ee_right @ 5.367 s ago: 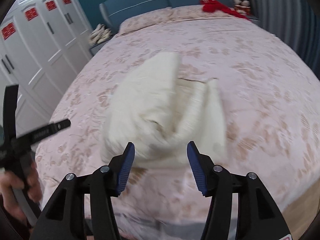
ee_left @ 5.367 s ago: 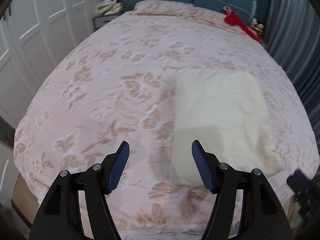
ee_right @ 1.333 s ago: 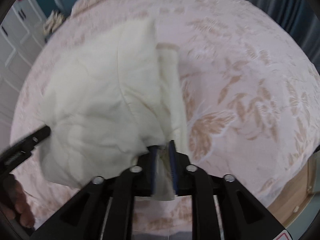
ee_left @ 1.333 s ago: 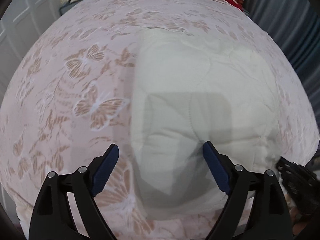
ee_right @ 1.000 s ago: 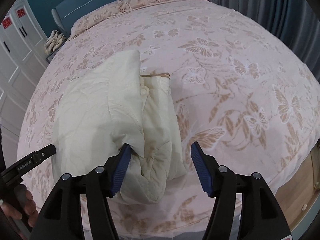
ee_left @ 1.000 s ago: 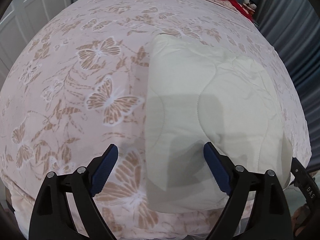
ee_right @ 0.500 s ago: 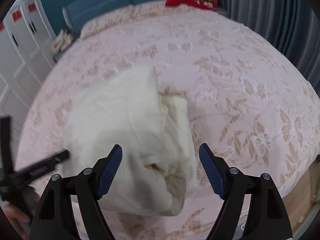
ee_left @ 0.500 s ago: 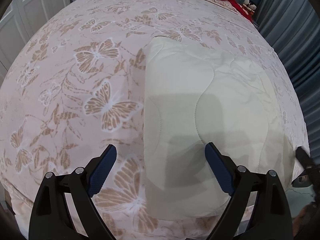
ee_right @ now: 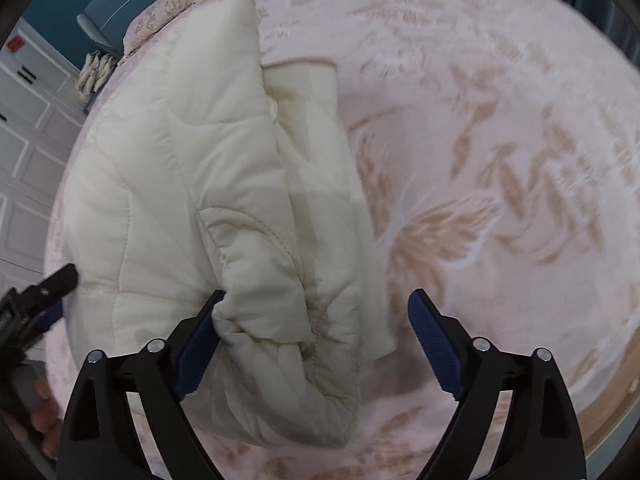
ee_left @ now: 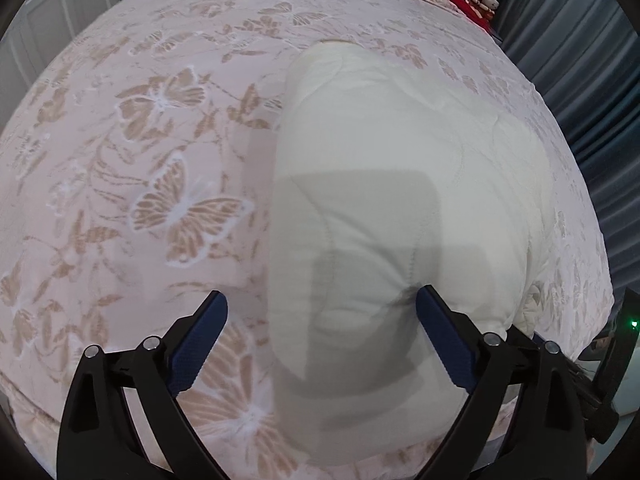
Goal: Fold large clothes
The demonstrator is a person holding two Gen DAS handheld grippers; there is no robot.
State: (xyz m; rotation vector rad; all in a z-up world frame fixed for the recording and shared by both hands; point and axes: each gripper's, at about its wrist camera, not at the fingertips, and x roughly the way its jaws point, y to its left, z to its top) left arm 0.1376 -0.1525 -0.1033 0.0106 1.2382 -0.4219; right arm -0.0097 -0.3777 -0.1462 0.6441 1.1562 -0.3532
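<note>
Jacket (ee_right: pixel 208 184) puffy, light, slippery; we'd pinch its quilted hem. Left gripper (ee_left: pixel 322 322), right gripper (ee_right: pixel 316 322) just spread, released.

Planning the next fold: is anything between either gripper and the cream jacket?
Nothing visible. The left gripper and right gripper, jaws just opened wide, both straddle the near end of the cream jacket on the bedspread.
</note>
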